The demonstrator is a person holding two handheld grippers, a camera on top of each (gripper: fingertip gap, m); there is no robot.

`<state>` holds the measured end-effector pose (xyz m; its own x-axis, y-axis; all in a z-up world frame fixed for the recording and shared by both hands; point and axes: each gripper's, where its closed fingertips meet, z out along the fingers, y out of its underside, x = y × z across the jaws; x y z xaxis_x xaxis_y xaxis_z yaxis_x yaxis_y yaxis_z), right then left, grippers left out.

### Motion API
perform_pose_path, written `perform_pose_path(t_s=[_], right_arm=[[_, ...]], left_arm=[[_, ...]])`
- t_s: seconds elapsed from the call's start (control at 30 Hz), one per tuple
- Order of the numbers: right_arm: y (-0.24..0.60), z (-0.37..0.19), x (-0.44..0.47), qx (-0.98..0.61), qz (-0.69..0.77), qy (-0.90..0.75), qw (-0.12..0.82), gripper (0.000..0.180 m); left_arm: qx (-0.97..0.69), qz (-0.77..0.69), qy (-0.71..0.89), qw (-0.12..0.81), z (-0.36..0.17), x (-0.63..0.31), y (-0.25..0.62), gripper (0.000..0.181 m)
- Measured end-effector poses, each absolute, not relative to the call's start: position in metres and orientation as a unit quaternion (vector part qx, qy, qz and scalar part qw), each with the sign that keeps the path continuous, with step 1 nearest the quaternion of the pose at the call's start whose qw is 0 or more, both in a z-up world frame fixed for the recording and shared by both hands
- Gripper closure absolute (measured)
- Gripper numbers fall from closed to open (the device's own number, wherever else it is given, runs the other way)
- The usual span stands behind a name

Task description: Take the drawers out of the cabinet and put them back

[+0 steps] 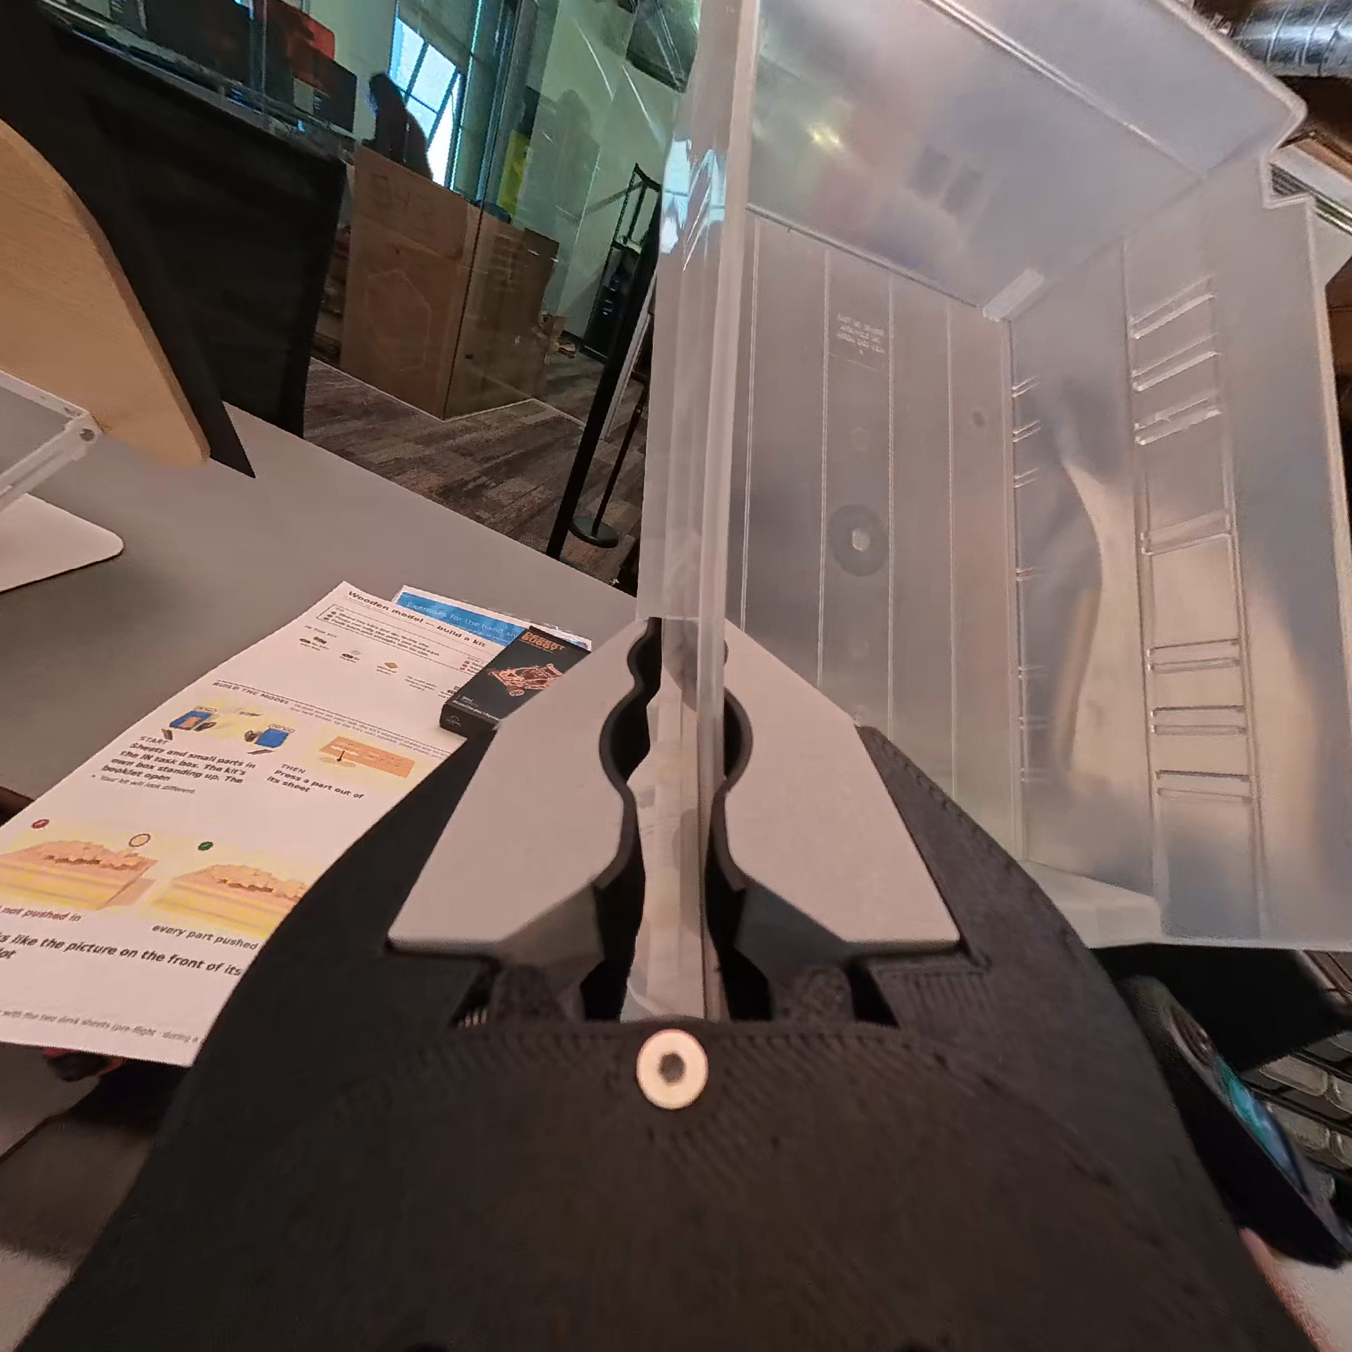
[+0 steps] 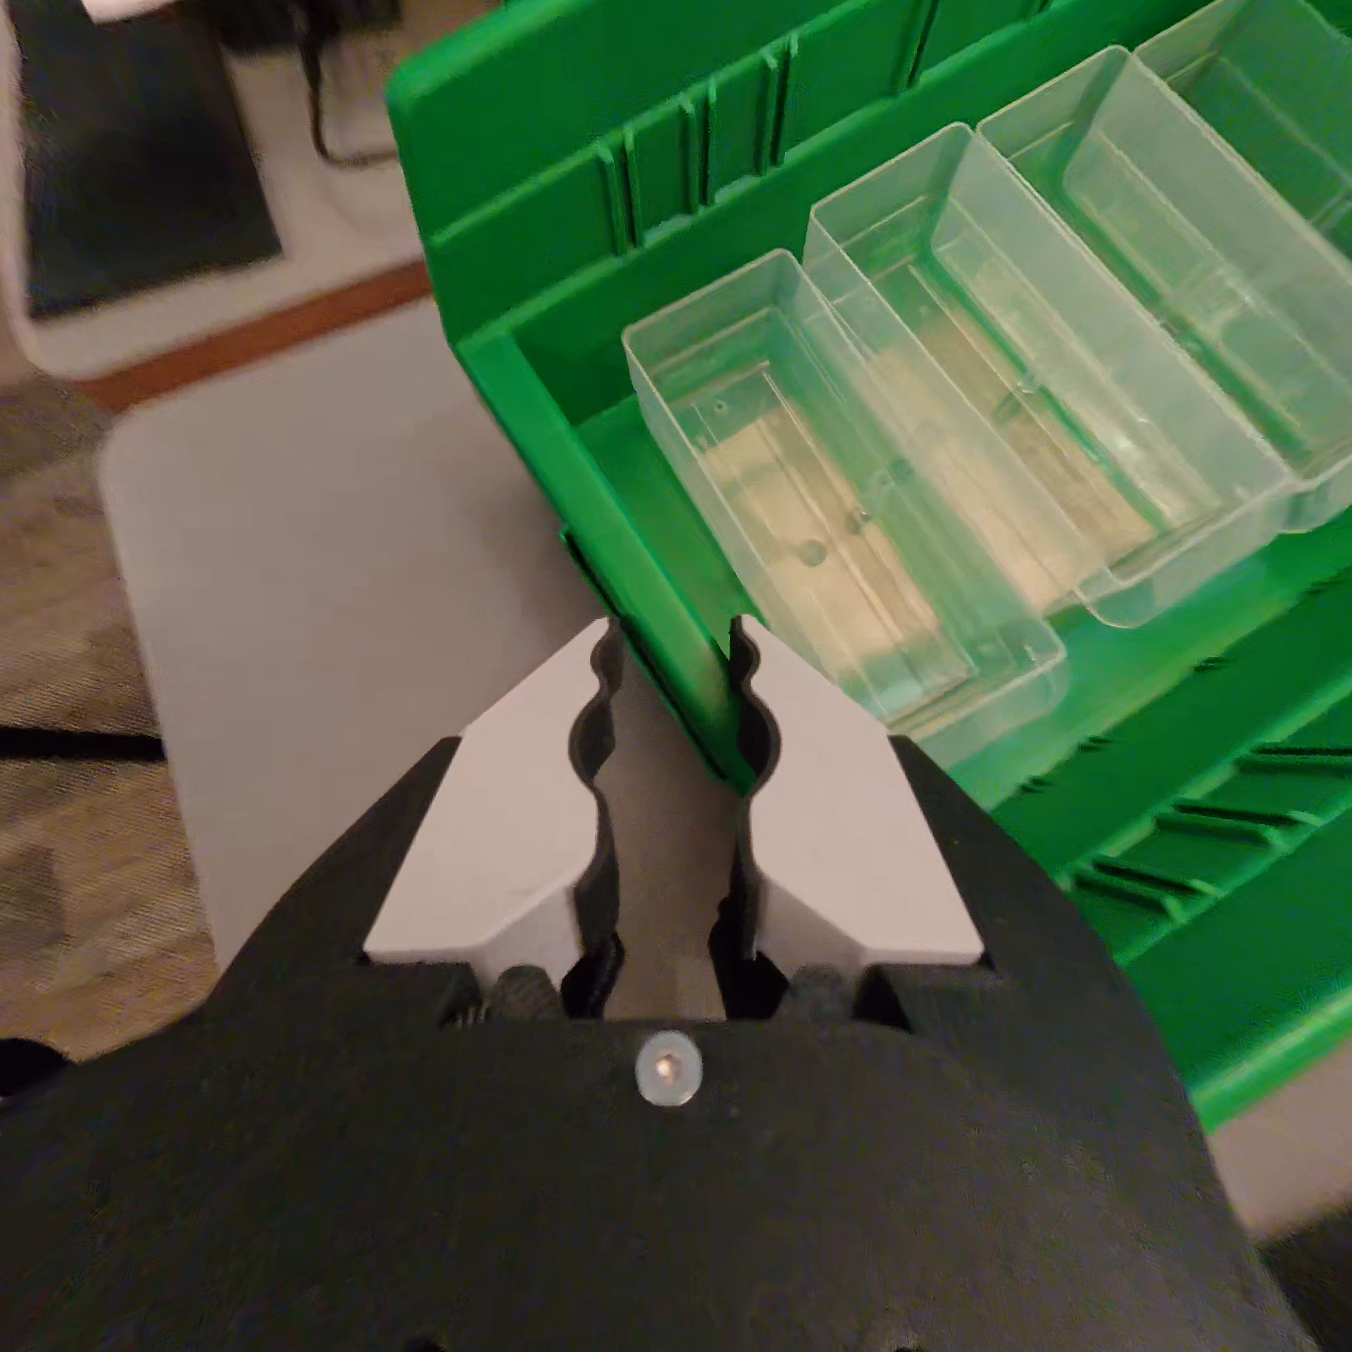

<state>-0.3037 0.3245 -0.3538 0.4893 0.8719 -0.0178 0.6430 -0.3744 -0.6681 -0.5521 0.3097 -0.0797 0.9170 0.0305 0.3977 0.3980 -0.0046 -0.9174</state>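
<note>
Your left hand-held gripper is clamped on the wall of a clear drawer, which is out of the cabinet and held up over the surface, its open inside facing the camera. Just past the fingers, a printed sheet lies flat with a small black box on its far edge. Farther off, cardboard boxes stand on the floor.

Your right hand-held gripper has its fingers around the near edge of the green cabinet; the right finger touches it, a gap shows on the left, so I can't tell whether it's truly clamped. Beyond, three clear drawers stick partway out of the cabinet, side by side. The surface stretches away to the left.
</note>
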Motion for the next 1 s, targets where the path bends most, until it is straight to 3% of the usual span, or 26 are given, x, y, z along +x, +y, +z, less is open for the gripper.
perform_pose_path(t_s=[0.03,0.13,0.2,0.5,0.7,1.0], right_arm=[[0.327,-0.351,-0.312,-0.807,0.220,-0.457,0.302,0.144],[0.326,-0.342,-0.329,-0.793,0.300,-0.440,0.295,0.114],[0.321,-0.324,-0.328,-0.770,0.327,-0.442,0.323,0.105],[0.255,-0.177,-0.216,-0.651,0.343,-0.474,0.483,0.087],[0.240,-0.086,-0.059,-0.635,0.294,-0.365,0.613,0.077],[0.174,-0.041,0.115,-0.626,0.223,-0.219,0.715,0.066]], left_arm=[[-0.696,-0.135,-0.152,0.689,-0.079,-0.551,0.310,0.174],[-0.696,-0.141,-0.141,0.689,-0.076,-0.544,0.314,0.174],[-0.696,-0.144,-0.134,0.690,-0.073,-0.538,0.316,0.174],[-0.690,-0.180,-0.047,0.700,-0.038,-0.457,0.332,0.174],[-0.699,-0.205,0.073,0.681,-0.017,-0.315,0.346,0.175],[-0.674,-0.284,0.280,0.622,-0.020,-0.022,0.334,0.174]])
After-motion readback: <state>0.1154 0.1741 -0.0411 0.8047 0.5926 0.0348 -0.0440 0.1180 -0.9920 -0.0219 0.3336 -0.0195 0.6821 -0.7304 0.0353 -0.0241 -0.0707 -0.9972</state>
